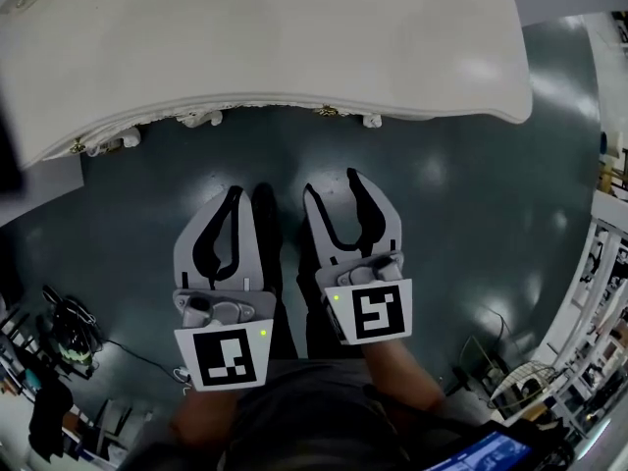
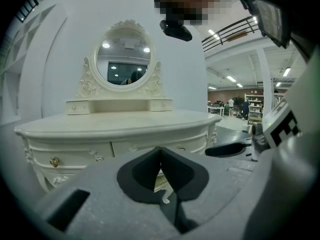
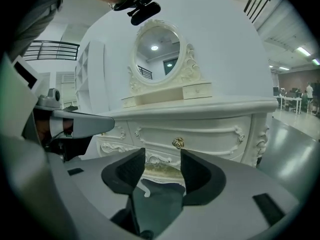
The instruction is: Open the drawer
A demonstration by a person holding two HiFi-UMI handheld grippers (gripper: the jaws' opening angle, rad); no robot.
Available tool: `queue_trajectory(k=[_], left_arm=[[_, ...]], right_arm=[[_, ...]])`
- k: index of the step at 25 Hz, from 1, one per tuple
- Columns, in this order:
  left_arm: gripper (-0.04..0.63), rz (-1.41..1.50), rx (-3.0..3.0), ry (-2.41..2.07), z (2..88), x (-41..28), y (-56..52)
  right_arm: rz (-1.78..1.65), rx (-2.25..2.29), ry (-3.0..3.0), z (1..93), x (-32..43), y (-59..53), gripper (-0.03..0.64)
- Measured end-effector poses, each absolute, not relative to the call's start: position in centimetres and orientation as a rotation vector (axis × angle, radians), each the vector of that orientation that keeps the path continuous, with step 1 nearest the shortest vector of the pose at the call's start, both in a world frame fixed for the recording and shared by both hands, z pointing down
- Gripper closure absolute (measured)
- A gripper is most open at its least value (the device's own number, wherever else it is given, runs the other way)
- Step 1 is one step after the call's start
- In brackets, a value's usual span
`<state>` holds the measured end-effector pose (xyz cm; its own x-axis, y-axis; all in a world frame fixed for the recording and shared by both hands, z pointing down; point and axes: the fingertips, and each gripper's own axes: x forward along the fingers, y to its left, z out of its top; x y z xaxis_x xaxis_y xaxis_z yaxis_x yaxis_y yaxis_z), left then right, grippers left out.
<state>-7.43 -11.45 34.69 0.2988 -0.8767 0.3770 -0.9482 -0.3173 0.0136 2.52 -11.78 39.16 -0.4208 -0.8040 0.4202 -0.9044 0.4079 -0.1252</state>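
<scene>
1. While the right tool [image 3: 162, 160] is standing wide and empty, it is pointing slightly below the knob [image 3: 178, 143]; closing there is risking a miss.
2. The left tool [image 2: 161, 154] is sitting pinched together, holding nothing.
3. The drawer [image 3: 215, 134] is sitting closed in the table [image 3: 200, 109] front, apart from both tools; a shallow pinch is risking slipping off the small knob.

The head view looks steeply down from above: the dressing table [image 1: 294, 37] fills the upper frame, left gripper [image 1: 236, 196] and right gripper [image 1: 331, 186] sit lower centre. Each gripper view looks near-level along its jaws at that table's front, close, mirror [image 2: 124, 59] above
</scene>
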Motion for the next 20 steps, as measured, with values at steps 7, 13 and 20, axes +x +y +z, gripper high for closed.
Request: queue_trajectory(k=[7, 13, 20], left_arm=[[0.58, 0.433, 2.307, -1.636, 37.3, -7.7, -11.9], [0.58, 0.417, 2.295, -1.641, 38.1, -8.0, -12.1], [0.58, 0.433, 2.27, -1.627, 38.6, -8.7, -12.1]], right_arm=[[0.446, 1.529, -2.321, 41.4, 2.8, -13.8, 0.407], [0.427, 1.536, -2.272, 41.9, 3.1, -14.4, 0.407], [0.417, 1.559, -2.215, 42.7, 3.9, -16.2, 0.407]])
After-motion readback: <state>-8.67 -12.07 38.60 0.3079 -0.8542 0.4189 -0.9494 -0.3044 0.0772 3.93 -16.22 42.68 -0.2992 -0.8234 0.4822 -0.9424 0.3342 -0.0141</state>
